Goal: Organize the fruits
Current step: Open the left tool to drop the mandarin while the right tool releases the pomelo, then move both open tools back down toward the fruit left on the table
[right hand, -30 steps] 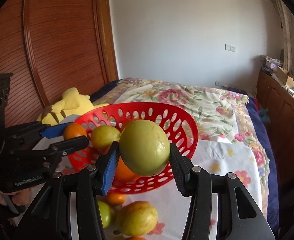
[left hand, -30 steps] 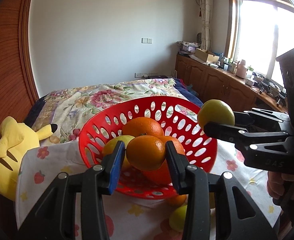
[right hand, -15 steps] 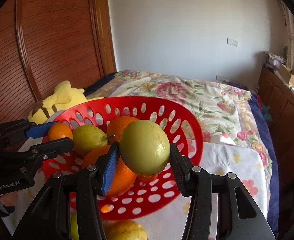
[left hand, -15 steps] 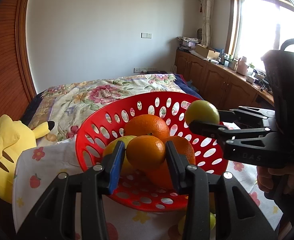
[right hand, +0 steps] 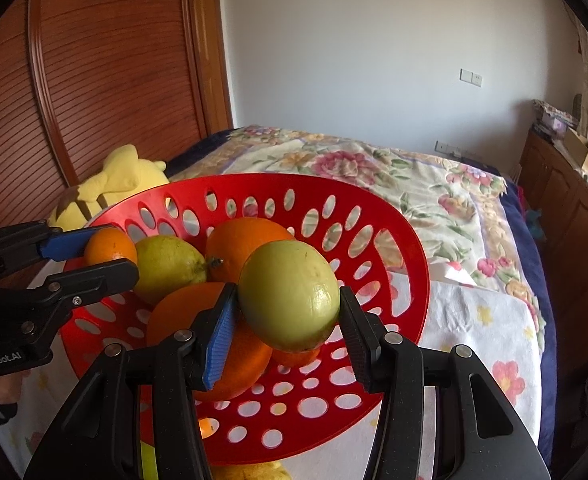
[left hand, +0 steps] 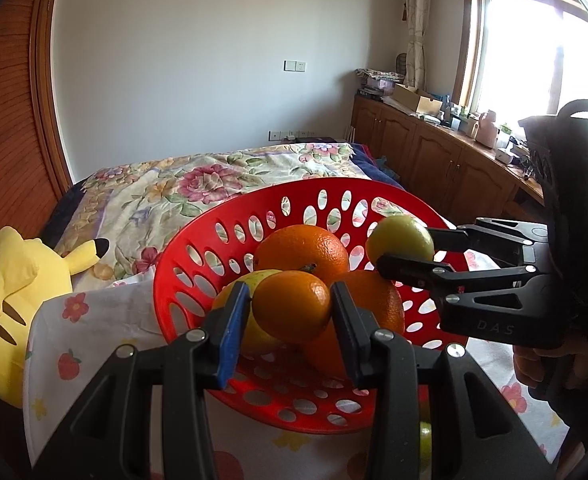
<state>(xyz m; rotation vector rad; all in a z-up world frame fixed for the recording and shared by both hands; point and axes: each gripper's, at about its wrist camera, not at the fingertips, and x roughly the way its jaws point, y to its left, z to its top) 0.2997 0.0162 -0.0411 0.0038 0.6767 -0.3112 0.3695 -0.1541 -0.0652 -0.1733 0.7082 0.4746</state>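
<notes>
Left tongs (left hand: 290,312): clenched on a small orange (left hand: 292,306), pads pressing its two sides — held over the near-left part of the basket, just above the fruit already inside.
Right tongs (right hand: 288,308): clamped on a yellow-green fruit (right hand: 290,294), gripped across its widest part, which should keep a round, smooth thing from squirting out.
Red basket (left hand: 182,264): a perforated bowl on a flower-printed cloth (left hand: 90,320) spread at the near end of the bed (left hand: 198,184); its near rim dips toward the cameras, so the open mouth faces both tongs.
Already inside: a large orange (left hand: 303,246) at the back, a second large orange (right hand: 182,312) lower down and a pale green fruit (right hand: 170,264) to the left, piled together in the middle.
Left outside: a few pieces show on the cloth below the basket's near edge, mostly hidden behind the tongs.
Why both hover: each fruit hangs over the pile rather than the rim, likely so it drops into the hollow and cannot roll off.
Step in hand: by my reading, lowering both fruits for release; neither appears to rest on the pile yet.
Risk: the heap is rounded — a fruit let go on top may roll toward the low near rim.
Bystander: a yellow plush toy (left hand: 18,292) lies left of the cloth, apart from the work.
</notes>
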